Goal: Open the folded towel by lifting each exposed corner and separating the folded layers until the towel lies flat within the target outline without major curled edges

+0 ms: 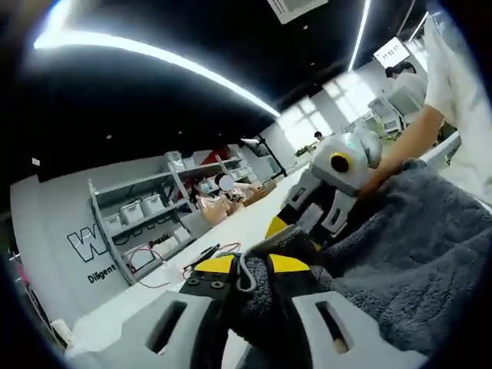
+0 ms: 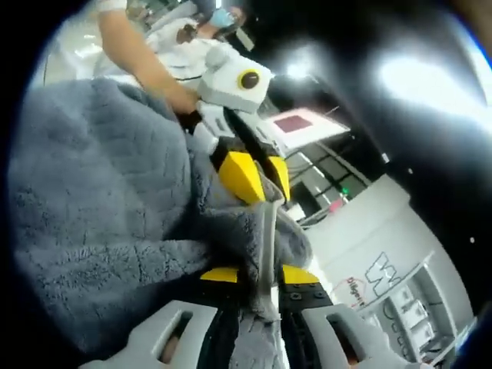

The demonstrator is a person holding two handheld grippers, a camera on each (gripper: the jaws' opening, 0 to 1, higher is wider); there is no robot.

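Observation:
The grey fluffy towel [image 1: 415, 261] hangs bunched between both grippers, raised off the white table [image 1: 231, 227]. My left gripper [image 1: 252, 267] is shut on a fold of the towel, which is pinched between its yellow pads [image 1: 217, 265]. Just beyond it, the right gripper [image 1: 286, 234] comes in from the right and bites the same edge. In the right gripper view, my right gripper [image 2: 261, 275] is shut on a thin hem of the towel [image 2: 92, 207]. The left gripper [image 2: 260, 184] faces it close by, its yellow fingers [image 2: 240, 175] closed on the cloth.
A grey shelf rack [image 1: 146, 215] with white bins stands against the lettered wall behind the table. Cables [image 1: 204, 254] lie on the table near the rack. A person's bare arm [image 2: 131, 54] and white sleeve [image 1: 453, 84] reach in beside the towel.

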